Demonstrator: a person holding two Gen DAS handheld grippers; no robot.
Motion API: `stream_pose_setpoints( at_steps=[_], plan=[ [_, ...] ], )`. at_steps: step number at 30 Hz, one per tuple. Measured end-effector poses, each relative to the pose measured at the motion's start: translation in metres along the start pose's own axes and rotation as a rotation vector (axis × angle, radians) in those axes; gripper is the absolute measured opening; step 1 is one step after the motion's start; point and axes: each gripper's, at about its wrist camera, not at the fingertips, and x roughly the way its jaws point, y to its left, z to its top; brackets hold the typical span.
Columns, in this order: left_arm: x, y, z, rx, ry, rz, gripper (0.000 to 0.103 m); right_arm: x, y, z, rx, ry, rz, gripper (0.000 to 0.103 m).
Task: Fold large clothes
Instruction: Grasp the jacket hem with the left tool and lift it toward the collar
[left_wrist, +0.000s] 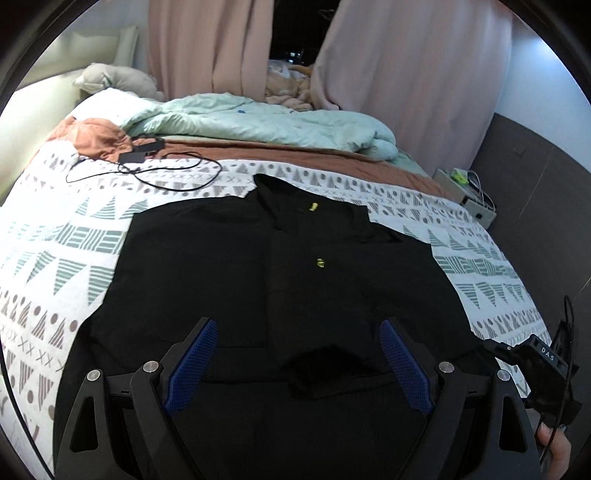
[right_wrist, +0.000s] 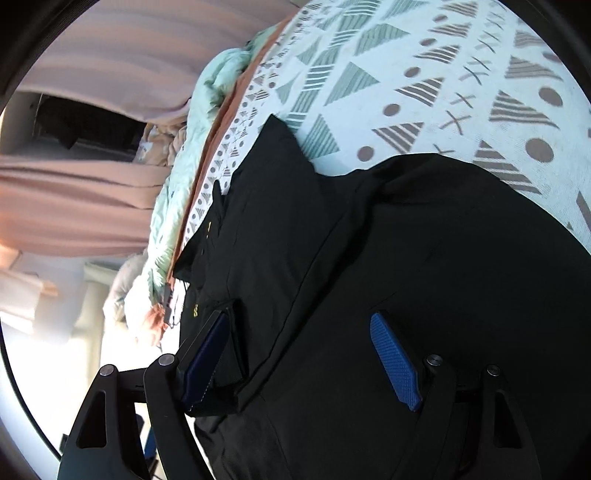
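A large black shirt (left_wrist: 236, 258) with small yellow marks lies spread on the patterned bedspread (left_wrist: 55, 240), collar toward the far side. A sleeve is folded inward across its body. My left gripper (left_wrist: 299, 332) is open and empty, hovering over the shirt's near hem. My right gripper (right_wrist: 299, 325) is open, turned on its side, just above the shirt (right_wrist: 424, 258) near a folded sleeve edge; nothing is pinched between its blue pads (right_wrist: 393, 358). The right gripper's body also shows in the left wrist view (left_wrist: 543, 369) at the right edge.
A rumpled mint-green duvet (left_wrist: 258, 118) and a brown sheet lie at the far side of the bed. A black charger and its looped cable (left_wrist: 147, 166) rest at the back left. Pink curtains (left_wrist: 406, 74) hang behind. A white box (left_wrist: 465, 192) with cables stands off the bed's right.
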Motion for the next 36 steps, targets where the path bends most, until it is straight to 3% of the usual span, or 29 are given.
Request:
stream_pose_setpoints(
  at_steps=[6, 13, 20, 32, 35, 36],
  plan=[
    [0.032, -0.036, 0.006, 0.056, 0.054, -0.017, 0.09, -0.003, -0.006, 0.006, 0.049, 0.0, 0.042, 0.079],
    [0.07, -0.063, -0.01, 0.139, 0.113, -0.037, 0.09, -0.001, -0.011, 0.012, 0.074, 0.003, 0.067, 0.079],
    [0.107, -0.049, -0.033, 0.174, 0.207, 0.056, 0.09, 0.003, -0.012, 0.015, 0.089, 0.016, 0.086, 0.079],
    [0.121, -0.039, -0.041, 0.192, 0.221, 0.124, 0.09, 0.016, -0.008, 0.013, 0.077, 0.051, 0.083, 0.079],
    [0.123, -0.038, -0.042, 0.212, 0.202, 0.145, 0.067, 0.019, -0.007, 0.013, 0.071, 0.053, 0.084, 0.079],
    [0.122, -0.036, -0.041, 0.211, 0.202, 0.145, 0.054, 0.02, -0.007, 0.013, 0.072, 0.051, 0.088, 0.079]
  ],
)
